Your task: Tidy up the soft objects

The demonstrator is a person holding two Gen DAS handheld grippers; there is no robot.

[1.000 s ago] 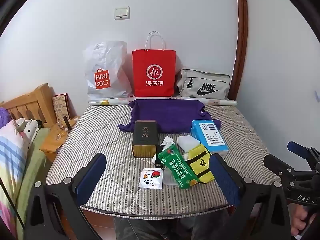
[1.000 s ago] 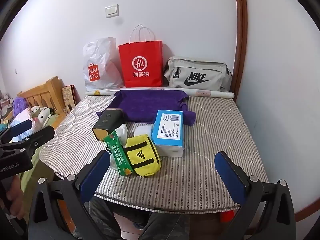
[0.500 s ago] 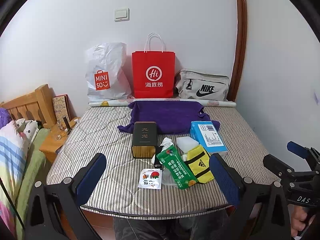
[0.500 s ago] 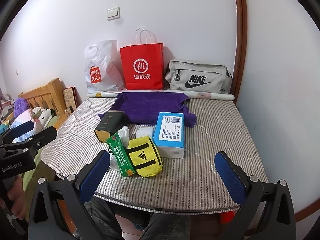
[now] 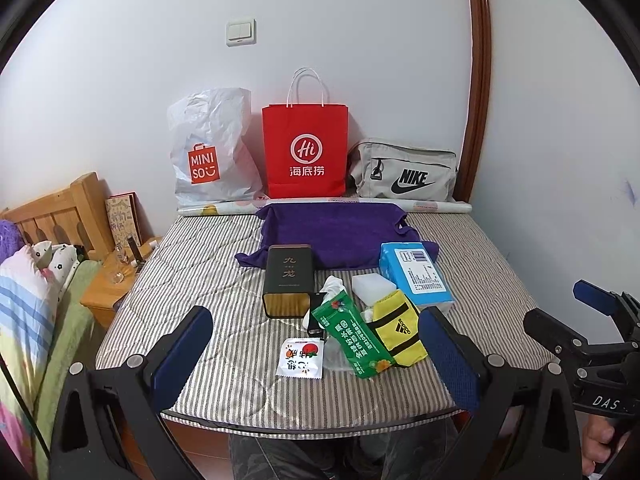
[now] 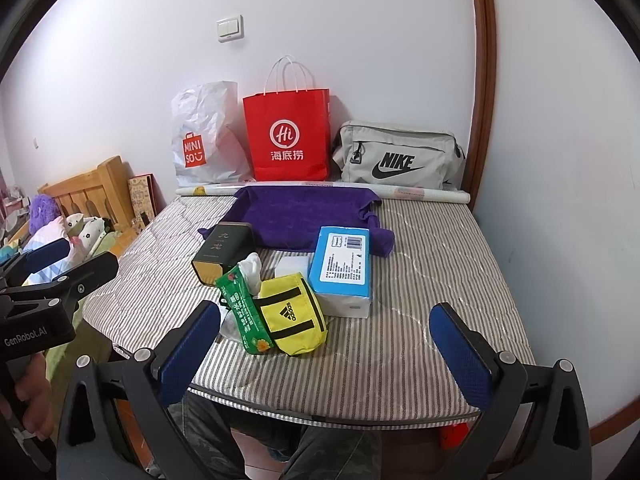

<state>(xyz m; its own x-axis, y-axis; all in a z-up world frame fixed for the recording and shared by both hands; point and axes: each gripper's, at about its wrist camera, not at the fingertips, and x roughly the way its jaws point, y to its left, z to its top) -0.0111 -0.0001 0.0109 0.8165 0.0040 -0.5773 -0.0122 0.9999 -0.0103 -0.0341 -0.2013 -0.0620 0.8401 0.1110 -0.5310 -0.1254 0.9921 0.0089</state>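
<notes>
My left claw (image 5: 316, 354) is spread wide and holds nothing. It hangs over the near edge of the striped mattress (image 5: 192, 280). My right claw (image 6: 324, 354) is spread wide too and is also empty, over the same near edge, a bit more to the right. Just past my claws is a little pile of things. A small white packet with a red fruit on it (image 5: 301, 360) lies nearest, on the left. Beside it, to the right, a long green pack (image 5: 352, 338) lies touching a yellow pouch with black stripes (image 5: 398, 330). White tissue (image 5: 333, 283) pokes up behind the green pack. A white block (image 5: 372, 288) sits just behind the pouch. To the right of that is a blue box (image 5: 416, 274). To the left is a dark tin box (image 5: 289, 280) lying on its side. Farther away a purple towel (image 5: 336, 236) is spread flat. At the far wall stand a white plastic bag (image 5: 210, 152), a red paper bag (image 5: 306, 148) and a grey bag (image 5: 404, 170).
</notes>
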